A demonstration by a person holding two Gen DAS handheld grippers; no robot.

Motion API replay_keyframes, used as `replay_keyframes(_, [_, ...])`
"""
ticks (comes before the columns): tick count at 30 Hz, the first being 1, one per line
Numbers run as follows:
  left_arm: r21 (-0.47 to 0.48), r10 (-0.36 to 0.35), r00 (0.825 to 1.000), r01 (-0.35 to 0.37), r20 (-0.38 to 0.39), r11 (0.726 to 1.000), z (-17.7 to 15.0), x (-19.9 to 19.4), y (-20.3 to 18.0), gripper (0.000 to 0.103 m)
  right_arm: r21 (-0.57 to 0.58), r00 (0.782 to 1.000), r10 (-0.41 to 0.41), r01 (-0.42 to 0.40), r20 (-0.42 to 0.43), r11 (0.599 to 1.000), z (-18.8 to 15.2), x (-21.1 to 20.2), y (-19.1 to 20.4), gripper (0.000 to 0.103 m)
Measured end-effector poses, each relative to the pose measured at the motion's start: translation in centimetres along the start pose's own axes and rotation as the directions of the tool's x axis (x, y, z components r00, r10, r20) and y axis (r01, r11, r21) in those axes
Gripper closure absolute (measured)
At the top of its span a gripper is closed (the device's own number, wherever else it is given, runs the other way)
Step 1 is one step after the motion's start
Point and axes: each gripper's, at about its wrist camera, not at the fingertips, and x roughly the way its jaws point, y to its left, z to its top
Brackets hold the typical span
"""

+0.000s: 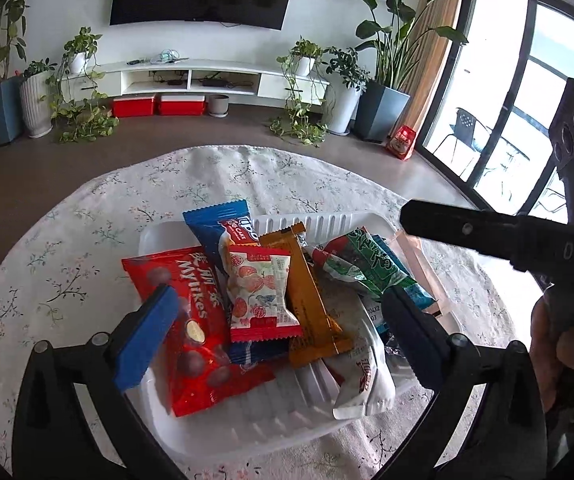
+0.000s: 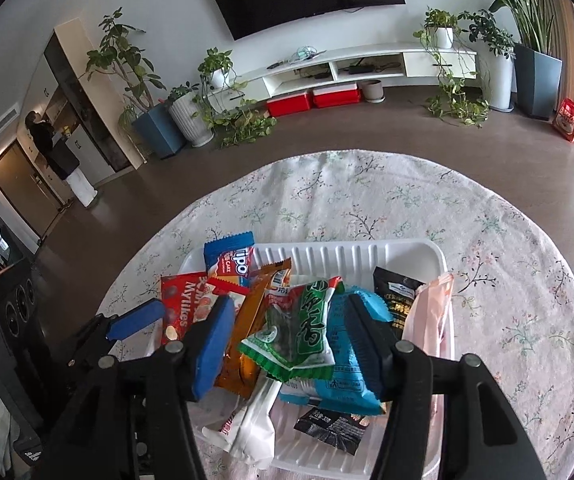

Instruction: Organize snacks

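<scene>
A white ribbed tray point(image 1: 327, 222) point(image 2: 367, 256) on a floral-clothed round table holds a heap of snack packets: a red Mylikes bag point(image 1: 191, 320) point(image 2: 179, 300), a blue Tipo cake point(image 1: 223, 232) point(image 2: 231, 260), a small red-and-white packet point(image 1: 261, 296), an orange bar point(image 1: 311, 304) point(image 2: 247, 336), a green packet point(image 1: 371, 268) point(image 2: 299, 332), a light blue packet point(image 2: 341, 368), black packets point(image 2: 399, 296) and a pink bag point(image 2: 427, 312). My left gripper point(image 1: 275, 328) hangs open over the heap, holding nothing. My right gripper point(image 2: 287, 344) is open over the green packet, empty.
The right gripper's body point(image 1: 527, 240) reaches in from the right in the left wrist view. The left gripper's blue pad point(image 2: 139, 320) shows at the left in the right wrist view. Bare tablecloth point(image 2: 367, 200) lies beyond the tray. Plants and a TV cabinet stand far behind.
</scene>
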Motion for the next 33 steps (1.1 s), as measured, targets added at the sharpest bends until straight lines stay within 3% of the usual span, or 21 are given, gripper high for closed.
replay_keyframes(4, [0.023,0.039,0.993,-0.042,0.114,0.999,-1.1,-4.7,-0.9,0.000,-0.012,0.987,-0.035,0.038,0.156,0.999,-0.9,-4.8,0.4,0.014])
replay_keyframes(7, [0.039,0.088,0.979,-0.097,0.186,0.994,-2.1,-8.7,-2.2,0.000,-0.056,0.954,-0.063,0.083,0.294,0.995,-2.7,-9.1,1.4,0.006])
replay_keyframes(10, [0.017,0.089,0.967,-0.096,0.239,0.995,-3.3,-12.8,-3.7,0.000,-0.116,0.898,-0.055,0.117,0.436,0.986,-5.3,-13.7,3.2,0.000])
replay_keyframes(12, [-0.018,0.144,0.954,-0.145,0.261,0.989,-4.5,-15.4,-4.8,0.000,-0.153,0.847,-0.051,0.155,0.530,0.976,-7.3,-16.8,4.6,0.000])
replay_keyframes(13, [-0.034,0.205,0.939,-0.204,0.276,0.978,-5.0,-16.6,-5.4,0.000,-0.166,0.825,-0.061,0.185,0.561,0.969,-8.0,-17.9,5.3,0.000])
replay_keyframes(14, [-0.054,0.289,0.912,-0.286,0.291,0.957,-5.6,-17.8,-6.1,0.000,-0.178,0.800,-0.084,0.233,0.594,0.956,-9.0,-19.1,6.2,0.000])
replay_keyframes(16, [-0.093,0.446,0.839,-0.440,0.311,0.893,-6.7,-19.7,-7.3,0.000,-0.191,0.758,-0.125,0.316,0.641,0.929,-10.7,-20.8,7.7,0.000])
replay_keyframes(17, [-0.109,0.495,0.811,-0.487,0.312,0.867,-7.2,-20.5,-7.8,0.000,-0.204,0.746,-0.130,0.338,0.653,0.919,-11.4,-21.5,8.3,0.000])
replay_keyframes(18, [-0.123,0.513,0.804,-0.500,0.301,0.857,-7.7,-21.2,-8.0,0.000,-0.213,0.741,-0.134,0.354,0.658,0.911,-12.0,-22.1,8.8,0.000])
replay_keyframes(20, [-0.141,0.495,0.826,-0.474,0.270,0.869,-8.6,-22.0,-8.2,0.000,-0.210,0.744,-0.151,0.368,0.651,0.906,-12.6,-22.8,9.2,0.000])
replay_keyframes(21, [-0.140,0.493,0.831,-0.473,0.257,0.870,-9.1,-22.3,-8.2,0.000,-0.201,0.755,-0.163,0.365,0.635,0.909,-12.9,-23.0,9.1,0.000])
replay_keyframes(23, [-0.136,0.493,0.843,-0.474,0.214,0.870,-10.0,-22.3,-8.2,0.000,-0.170,0.789,-0.194,0.352,0.583,0.920,-13.5,-23.0,8.3,0.000])
replay_keyframes(25, [-0.144,0.468,0.868,-0.448,0.169,0.882,-10.9,-22.1,-8.0,0.000,-0.140,0.831,-0.206,0.320,0.517,0.937,-14.0,-22.8,7.4,0.000])
replay_keyframes(27, [-0.164,0.459,0.878,-0.437,0.136,0.884,-11.9,-21.9,-7.8,0.000,-0.100,0.857,-0.221,0.300,0.466,0.949,-14.5,-22.7,6.1,0.000])
replay_keyframes(29, [-0.169,0.444,0.889,-0.423,0.115,0.890,-12.4,-21.5,-7.8,0.000,-0.075,0.874,-0.243,0.301,0.421,0.951,-15.0,-22.2,5.4,0.000])
replay_keyframes(33, [-0.154,0.413,0.907,-0.398,0.085,0.905,-12.7,-20.4,-8.1,0.000,-0.069,0.887,-0.297,0.341,0.353,0.937,-16.2,-21.2,4.6,0.000])
